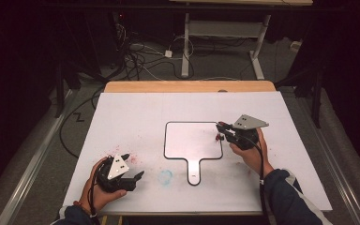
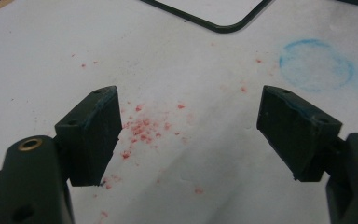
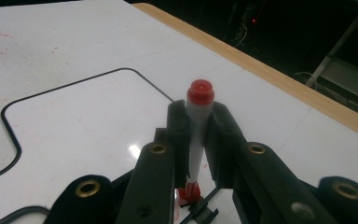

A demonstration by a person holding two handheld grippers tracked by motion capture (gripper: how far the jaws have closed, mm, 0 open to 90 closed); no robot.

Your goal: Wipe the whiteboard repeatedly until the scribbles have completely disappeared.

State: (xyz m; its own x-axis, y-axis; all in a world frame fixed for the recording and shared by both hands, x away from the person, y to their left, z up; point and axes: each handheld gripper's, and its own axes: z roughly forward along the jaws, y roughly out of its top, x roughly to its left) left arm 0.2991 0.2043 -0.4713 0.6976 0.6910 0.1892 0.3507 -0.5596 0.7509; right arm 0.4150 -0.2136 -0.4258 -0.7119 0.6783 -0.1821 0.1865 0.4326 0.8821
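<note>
On the white table point(image 1: 136, 112) we list: one small whiteboard point(image 1: 192, 139) with a dark rim and handle, lying flat at centre; one red-capped marker point(image 3: 197, 126), clamped upright between the jaws of the right gripper point(image 1: 225, 131) at the whiteboard's right edge, its tip down near the surface; one left gripper point(image 1: 133, 177), jaws spread wide and holding nothing, over red specks point(image 2: 142, 128); one blue ring smudge point(image 2: 316, 64) beside it
</note>
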